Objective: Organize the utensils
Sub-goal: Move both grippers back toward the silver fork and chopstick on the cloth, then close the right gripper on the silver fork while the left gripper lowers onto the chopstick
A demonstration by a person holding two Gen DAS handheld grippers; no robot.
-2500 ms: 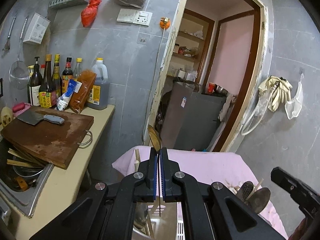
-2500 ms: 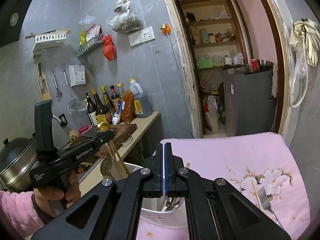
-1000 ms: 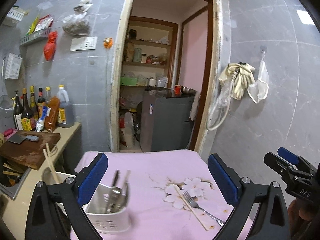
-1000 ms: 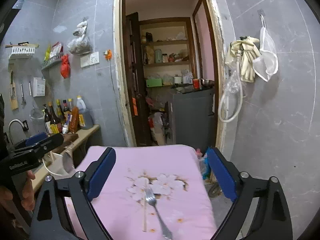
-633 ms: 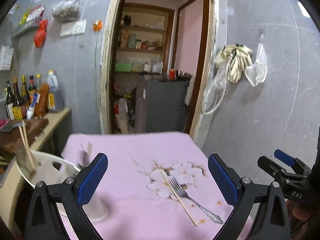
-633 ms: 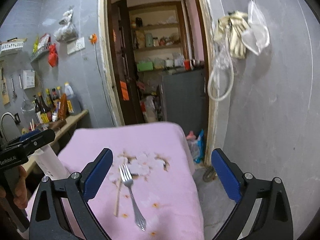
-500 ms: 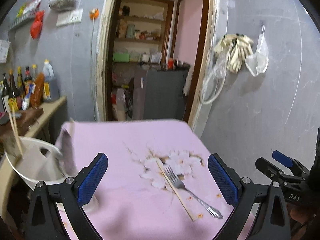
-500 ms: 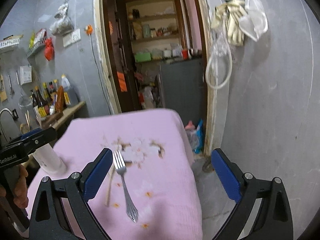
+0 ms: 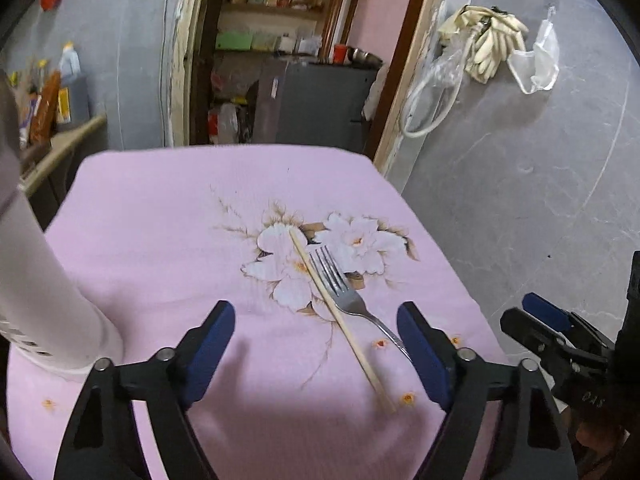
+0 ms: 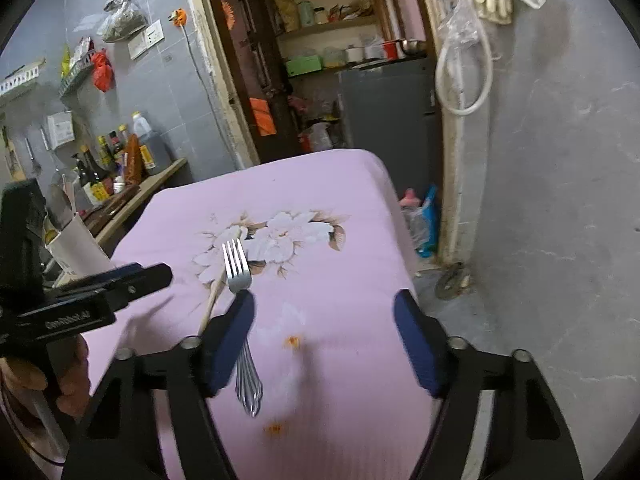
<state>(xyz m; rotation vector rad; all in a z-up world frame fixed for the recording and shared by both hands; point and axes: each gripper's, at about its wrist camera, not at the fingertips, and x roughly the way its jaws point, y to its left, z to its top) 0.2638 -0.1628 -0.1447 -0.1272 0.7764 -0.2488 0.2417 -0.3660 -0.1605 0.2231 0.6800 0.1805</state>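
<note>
Both claws were spread wide and held nothing. The left claw (image 9: 316, 344) hovered low over the pink cloth (image 9: 160, 240) covering the table. A metal fork (image 9: 344, 296) and a single wooden chopstick (image 9: 340, 316) lay touching each other on the white flower print (image 9: 352, 240), between the left claw's fingers in its view. A white holder (image 9: 36, 288) stood on the cloth at the left edge. The right claw (image 10: 324, 340) hovered over the fork's handle end; its left finger (image 10: 232, 336) overlapped the fork (image 10: 240, 280) in the right wrist view
</note>
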